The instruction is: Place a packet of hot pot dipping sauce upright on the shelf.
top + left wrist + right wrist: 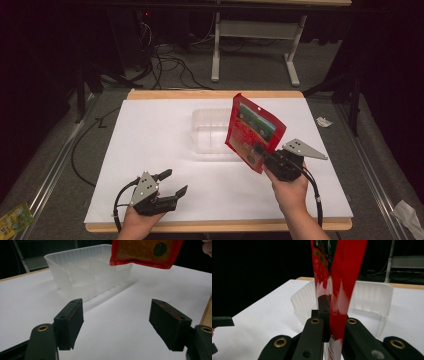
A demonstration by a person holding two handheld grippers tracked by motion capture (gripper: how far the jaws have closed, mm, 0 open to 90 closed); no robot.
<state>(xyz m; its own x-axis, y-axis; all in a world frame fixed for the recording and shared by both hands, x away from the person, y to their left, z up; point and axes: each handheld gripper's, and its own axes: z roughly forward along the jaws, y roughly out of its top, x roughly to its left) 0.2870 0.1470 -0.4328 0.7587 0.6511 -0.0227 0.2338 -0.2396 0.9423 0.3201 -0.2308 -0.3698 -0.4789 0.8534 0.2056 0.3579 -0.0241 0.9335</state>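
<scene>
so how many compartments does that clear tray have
3 show in the clear tray: one long section along one side, two smaller beside it. The red packet covers one corner.

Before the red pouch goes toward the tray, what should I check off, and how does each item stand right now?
1. Right tool shut on the pouch: ok, jaws clamp its lower edge.
2. Pouch lifted off the table: ok, held in the air.
3. Tray upright, open side up: ok.
4. Tray compartments free: ok as far as visible, dividers show and nothing inside.
5. Left tool out of the way: ok, open, low near the table's front edge.
6. Pouch sealed: cannot tell.
</scene>
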